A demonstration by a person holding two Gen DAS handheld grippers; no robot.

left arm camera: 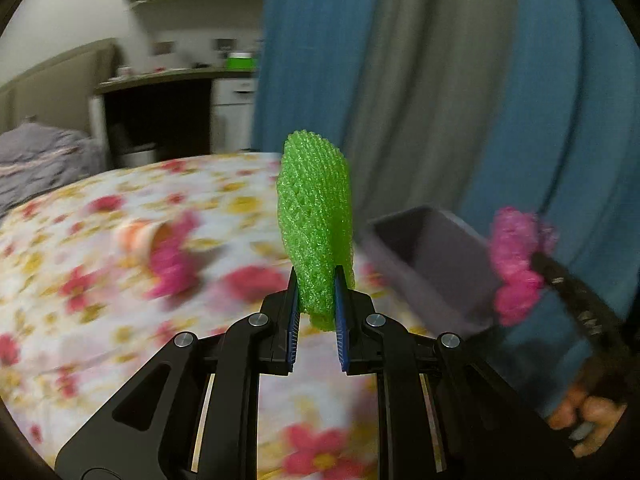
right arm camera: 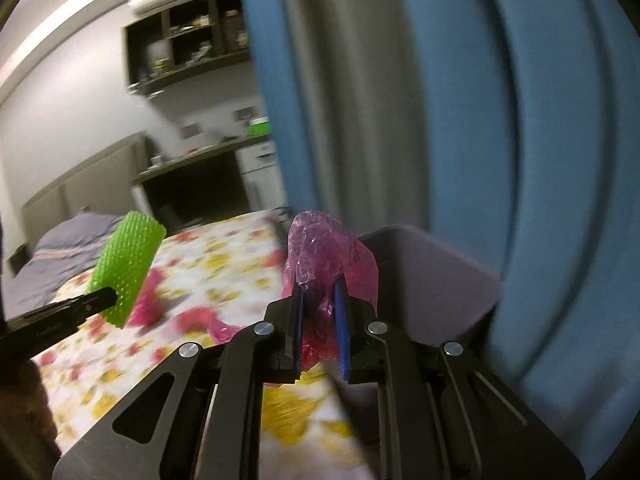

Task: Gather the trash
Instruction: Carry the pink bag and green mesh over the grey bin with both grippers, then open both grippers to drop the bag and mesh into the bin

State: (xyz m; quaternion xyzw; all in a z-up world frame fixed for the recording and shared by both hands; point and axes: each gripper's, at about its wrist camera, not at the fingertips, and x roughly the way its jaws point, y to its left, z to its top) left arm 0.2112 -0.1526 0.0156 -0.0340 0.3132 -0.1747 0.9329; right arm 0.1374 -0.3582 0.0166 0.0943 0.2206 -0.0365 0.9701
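Green foam net [left arm camera: 316,220] was clamped upright btwn left gripper [left arm camera: 316,300] pads; crinkled pink plastic [right arm camera: 320,256] was pinched in right gripper [right arm camera: 320,312], just beside grey bin [right arm camera: 432,280].

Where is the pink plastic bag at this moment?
The pink plastic bag is clamped in the right gripper, held above the flowered bedsheet just left of the grey bin.

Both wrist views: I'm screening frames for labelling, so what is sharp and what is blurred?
Left wrist view: green foam net and left gripper sharp; floral cloth and bin smeared. Right wrist view: pink wrapper and right gripper sharp, curtain streaked.
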